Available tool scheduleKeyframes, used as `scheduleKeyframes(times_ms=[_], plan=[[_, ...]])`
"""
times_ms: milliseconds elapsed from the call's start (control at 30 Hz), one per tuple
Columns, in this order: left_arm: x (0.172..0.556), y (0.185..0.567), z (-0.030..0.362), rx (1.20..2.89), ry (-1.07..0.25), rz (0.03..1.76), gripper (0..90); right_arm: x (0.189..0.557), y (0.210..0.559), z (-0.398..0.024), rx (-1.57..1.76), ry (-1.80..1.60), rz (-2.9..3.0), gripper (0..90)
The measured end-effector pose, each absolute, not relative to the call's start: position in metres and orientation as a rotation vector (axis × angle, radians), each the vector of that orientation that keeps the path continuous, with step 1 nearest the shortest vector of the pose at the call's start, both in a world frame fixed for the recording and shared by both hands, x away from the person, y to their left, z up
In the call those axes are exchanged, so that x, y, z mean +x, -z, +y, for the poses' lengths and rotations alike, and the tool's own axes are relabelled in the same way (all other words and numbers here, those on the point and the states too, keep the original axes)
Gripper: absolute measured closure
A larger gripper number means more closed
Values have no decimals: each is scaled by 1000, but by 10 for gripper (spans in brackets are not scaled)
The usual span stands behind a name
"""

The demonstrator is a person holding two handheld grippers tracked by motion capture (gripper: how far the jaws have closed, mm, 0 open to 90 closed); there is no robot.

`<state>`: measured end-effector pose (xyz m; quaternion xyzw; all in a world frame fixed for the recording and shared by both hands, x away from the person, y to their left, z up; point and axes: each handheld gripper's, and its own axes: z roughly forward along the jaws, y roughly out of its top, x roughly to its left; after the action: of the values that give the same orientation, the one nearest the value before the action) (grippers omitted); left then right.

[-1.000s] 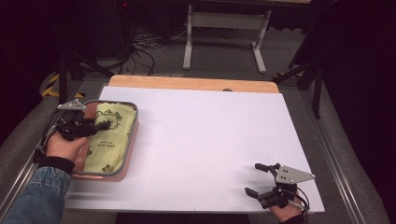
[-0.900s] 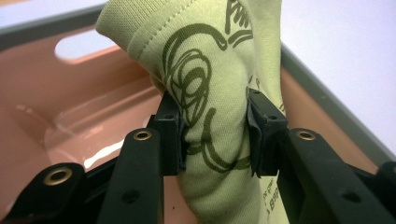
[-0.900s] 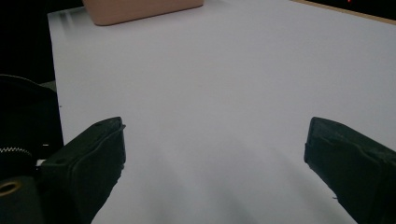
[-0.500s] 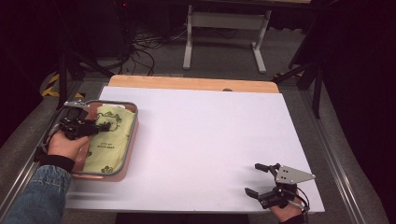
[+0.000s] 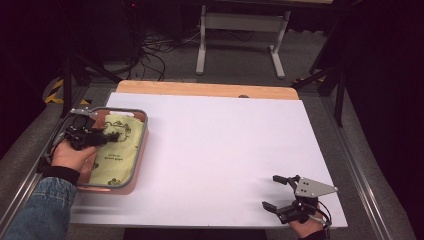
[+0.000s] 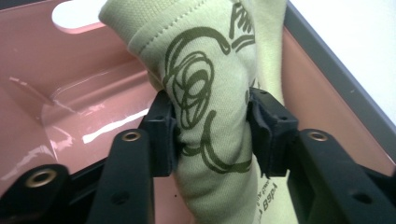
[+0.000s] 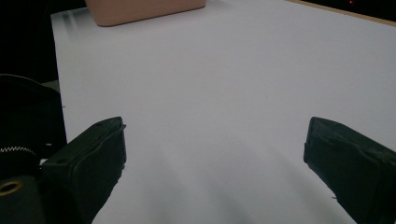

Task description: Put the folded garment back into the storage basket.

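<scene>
Left claw [image 5: 111,136] is sitting at 9 o'clock on the white surface [image 5: 220,145], inside the pink tray [image 5: 131,186]. In the left gripper view its jaws are pinching a bunched fold of the pale green cloth [image 6: 212,107] with dark printed scribbles, pads pressing in from both sides. The rest of the cloth is lying flat in the tray, running toward 6 o'clock. The person's left hand [image 5: 72,154] is gripping that tool over the tray's left rim.

Right claw [image 5: 274,192] is idling at 5 o'clock near the surface's front edge, jaws spread wide, nothing between them, well apart from the tray.
</scene>
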<state>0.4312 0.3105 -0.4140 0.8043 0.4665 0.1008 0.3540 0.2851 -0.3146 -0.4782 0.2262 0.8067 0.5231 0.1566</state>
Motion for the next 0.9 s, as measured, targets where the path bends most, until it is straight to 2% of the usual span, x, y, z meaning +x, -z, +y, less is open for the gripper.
scheduleKeyframes(times_ms=[67, 467, 900], plan=[[431, 414, 311, 2080, -272, 1214, 486, 285, 478, -315, 644, -1497, 2308, 64], [429, 410, 314, 2082, -407, 1303, 315, 285, 478, -314, 639, -1499, 2308, 64], [415, 391, 308, 2011, -437, 1191, 218, 285, 477, -314, 641, -1495, 2306, 64]])
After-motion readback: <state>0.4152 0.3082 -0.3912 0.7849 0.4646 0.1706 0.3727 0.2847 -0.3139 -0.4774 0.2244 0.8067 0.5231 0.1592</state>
